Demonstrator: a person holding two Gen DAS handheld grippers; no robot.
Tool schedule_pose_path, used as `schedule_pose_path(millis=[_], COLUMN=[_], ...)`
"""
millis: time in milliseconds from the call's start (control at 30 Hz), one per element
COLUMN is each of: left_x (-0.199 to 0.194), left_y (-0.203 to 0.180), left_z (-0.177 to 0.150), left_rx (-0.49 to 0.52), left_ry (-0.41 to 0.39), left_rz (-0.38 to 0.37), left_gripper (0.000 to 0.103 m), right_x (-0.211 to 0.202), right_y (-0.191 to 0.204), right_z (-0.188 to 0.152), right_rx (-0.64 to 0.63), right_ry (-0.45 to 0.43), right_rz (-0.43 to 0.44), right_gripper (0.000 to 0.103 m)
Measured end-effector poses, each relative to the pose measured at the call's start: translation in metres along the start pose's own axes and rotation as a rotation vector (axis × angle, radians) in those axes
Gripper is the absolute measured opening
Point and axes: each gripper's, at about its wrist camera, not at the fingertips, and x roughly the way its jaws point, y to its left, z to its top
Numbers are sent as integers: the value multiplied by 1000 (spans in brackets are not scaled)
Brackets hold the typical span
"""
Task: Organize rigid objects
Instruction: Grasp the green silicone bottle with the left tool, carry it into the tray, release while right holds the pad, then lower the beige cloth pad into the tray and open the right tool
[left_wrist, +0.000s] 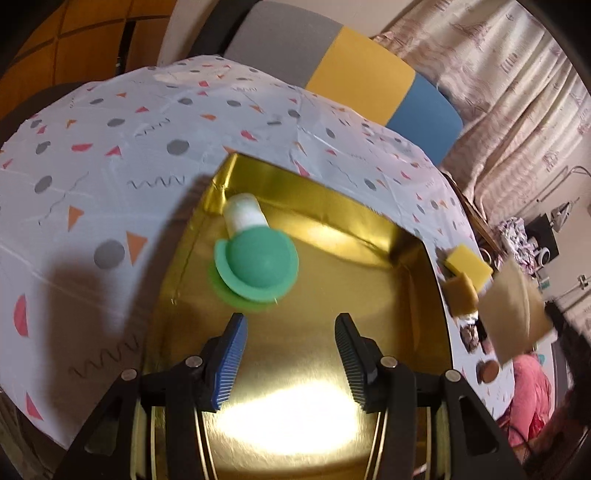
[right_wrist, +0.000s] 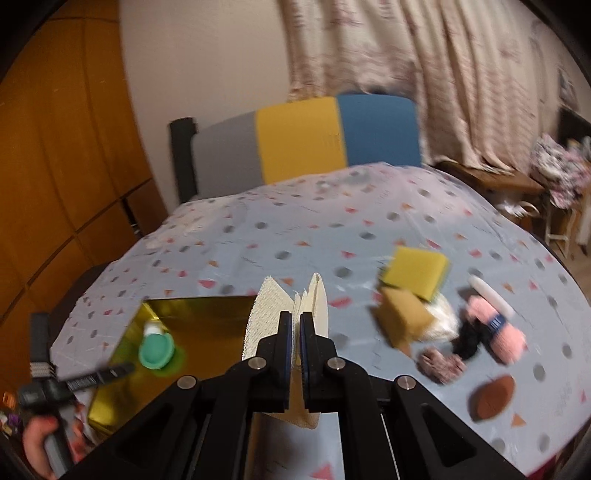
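From the left wrist camera, the left claw (left_wrist: 291, 332) hangs spread wide with nothing between its blue ribbed pads (left_wrist: 229, 363), poised over a shiny gold cardboard box (left_wrist: 369, 236) that sits on the worktop covered with a pale cloth printed with grey dots and orange and red triangles (left_wrist: 110, 155). Inside the box, near its far left corner, lies a white cylindrical bottle with a round green cap (left_wrist: 255, 254), the cap end pointing toward the claw. Just beyond the box's right wall sit a yellow sponge block (left_wrist: 467, 264) and a tan sponge block (left_wrist: 460, 293), touching each other, with a blurred beige flat piece (left_wrist: 517, 310) close by. From the right wrist camera, the right claw (right_wrist: 295, 328) is clenched on a cream woven mesh cloth (right_wrist: 271, 310), which fans out above and hangs below the closed pads. To the left is the gold box with the green-capped bottle (right_wrist: 157, 349) in it, and the left claw's black finger (right_wrist: 99, 374) reaches toward it. To the right, on the cloth, cluster the yellow sponge, the tan sponge, a pink yarn skein (right_wrist: 496, 328), a white stick (right_wrist: 491, 297), a mauve fuzzy tuft (right_wrist: 441, 363) and a brown oval disc (right_wrist: 493, 397).
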Motion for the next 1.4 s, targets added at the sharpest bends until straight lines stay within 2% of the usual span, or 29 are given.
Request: schedule_pose_path(millis=[167, 333, 600, 767, 800, 867, 900, 933, 1067, 1133, 1233, 1400], left_x=[-10, -21, -40, -44, -44, -42, -41, -39, -36, -37, -42, -49], left_y=[4, 21, 39, 44, 44, 43, 42, 40, 31, 26, 20, 18], left_z=[-11, -12, -12, -9, -10, -11, -11, -12, -15, -17, -18, -22], left_rx=[28, -13, -47, -63, -65, -64, -61, -57, -28, -15, 7, 10], left_ry=[-12, -24, -54, -63, -64, -59, -56, -50, -42, -47, -62, -74], left_rz=[28, 50, 72, 74, 72, 64, 62, 61, 58, 67, 77, 85], left_gripper=[50, 50, 50, 50, 50, 50, 50, 50, 50, 50, 50, 50], right_x=[21, 64, 146, 170, 168, 163, 162, 160, 164, 172, 185, 200], right_y=[50, 107, 164, 154, 151, 142, 135, 130, 117, 120, 131, 130], right_z=[14, 19, 14, 10, 8, 5, 2, -1, -25, -35, -49, -46], right_rx=[-65, -182, -377, -303, -289, -247, -215, -187, -127, -144, -198, -138], right_ry=[26, 79, 162, 240, 244, 261, 279, 292, 400, 444, 491, 481], right_rz=[107, 163, 85, 112, 100, 101, 101, 95, 81, 82, 83, 86], right_gripper=[4, 4, 4, 5, 8, 22, 37, 47, 44, 33, 27, 25])
